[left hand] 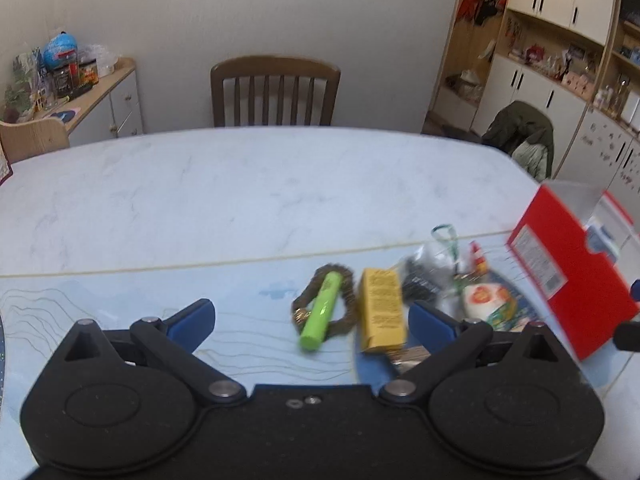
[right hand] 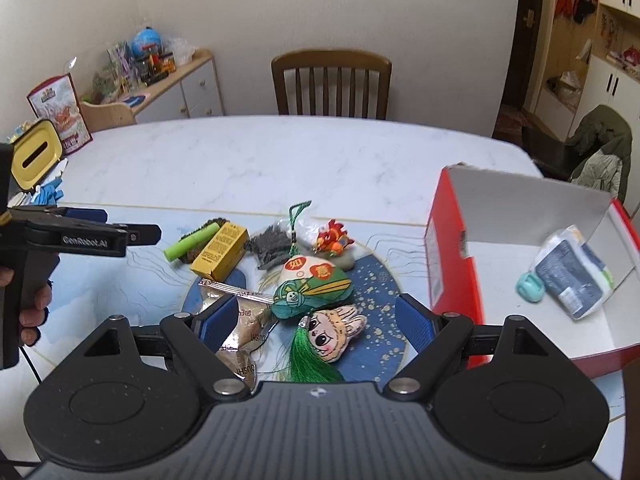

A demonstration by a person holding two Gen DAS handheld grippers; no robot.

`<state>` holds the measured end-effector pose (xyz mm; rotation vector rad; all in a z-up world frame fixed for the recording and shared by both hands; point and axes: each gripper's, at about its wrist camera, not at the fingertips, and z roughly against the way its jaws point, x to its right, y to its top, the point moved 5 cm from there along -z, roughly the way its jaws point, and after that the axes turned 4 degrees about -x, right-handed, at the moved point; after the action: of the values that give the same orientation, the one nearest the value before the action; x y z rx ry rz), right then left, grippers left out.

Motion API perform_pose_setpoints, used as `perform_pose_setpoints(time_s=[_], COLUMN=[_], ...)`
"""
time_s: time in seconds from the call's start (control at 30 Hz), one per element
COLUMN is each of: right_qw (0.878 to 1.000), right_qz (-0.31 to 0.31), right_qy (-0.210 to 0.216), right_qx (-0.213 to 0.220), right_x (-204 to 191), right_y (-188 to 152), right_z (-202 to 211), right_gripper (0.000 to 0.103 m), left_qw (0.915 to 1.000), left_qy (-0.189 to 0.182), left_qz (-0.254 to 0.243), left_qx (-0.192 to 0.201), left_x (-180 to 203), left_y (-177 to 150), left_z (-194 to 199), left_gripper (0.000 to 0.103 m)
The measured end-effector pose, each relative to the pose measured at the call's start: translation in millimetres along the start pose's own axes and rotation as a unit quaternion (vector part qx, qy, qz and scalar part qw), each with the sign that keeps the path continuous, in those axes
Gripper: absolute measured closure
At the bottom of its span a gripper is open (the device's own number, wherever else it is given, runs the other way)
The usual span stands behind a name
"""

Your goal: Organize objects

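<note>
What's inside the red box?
In the right wrist view, the red box holds a plastic-wrapped pack and a small teal round thing beside it. The near wall hides the floor just behind it, so anything there can't be seen.

Trinkets (right hand: 316, 280) beside red box (right hand: 452, 256)

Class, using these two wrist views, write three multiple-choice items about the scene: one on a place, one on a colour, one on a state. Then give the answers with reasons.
1. Where does the green highlighter lie?
A. in the red box
B. across the brown ring, beside the yellow carton
C. on the chair

2. What colour is the storage box outside?
A. red
B. black
C. green

3. How is the right gripper?
A. shut on a charm
B. shut, empty
C. open, empty

Answers: 1 B, it rests over the brown ring next to the yellow carton. 2 A, its outer walls are red. 3 C, its pads stand wide apart, gripping nothing.
</note>
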<state>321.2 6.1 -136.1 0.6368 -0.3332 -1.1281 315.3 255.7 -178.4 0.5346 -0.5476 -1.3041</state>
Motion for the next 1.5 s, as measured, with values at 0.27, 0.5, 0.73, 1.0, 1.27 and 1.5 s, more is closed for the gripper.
perform_pose_setpoints(time_s=[0.27,0.5,0.73,1.0,1.27,1.5], right_qw=[1.0,0.998,0.997,0.996,0.996,0.995], right_qz=[0.005,0.01,0.007,-0.001,-0.011,-0.014], right_qy=[0.002,-0.007,-0.003,-0.004,-0.004,-0.007], right_qx=[-0.027,-0.059,-0.074,-0.087,-0.092,-0.096], right_x=[-3.0,-2.7,-6.8,-5.9,-5.5,-6.1], right_y=[12.0,14.3,17.0,18.7,19.4,19.3], right_z=[-46.1,-88.1,-109.0,-122.6,-130.3,-132.3], right_gripper=[0.017,0.017,0.017,0.017,0.018,0.024], left_qw=[0.9997,0.9993,0.9991,0.9989,0.9988,0.9987], left_qy=[0.013,0.011,-0.002,-0.025,-0.031,-0.021], left_qz=[0.0,-0.008,-0.014,-0.022,-0.03,-0.042], left_qx=[-0.022,-0.034,-0.04,-0.034,-0.023,-0.019], left_x=[-12.5,-14.6,-15.5,-9.5,-3.9,-0.1], left_y=[-9.4,-12.8,-18.3,-21.7,-20.5,-18.7], left_z=[-33.1,-53.8,-63.2,-60.3,-59.1,-57.7], left_gripper=[0.001,0.016,0.036,0.063,0.079,0.086])
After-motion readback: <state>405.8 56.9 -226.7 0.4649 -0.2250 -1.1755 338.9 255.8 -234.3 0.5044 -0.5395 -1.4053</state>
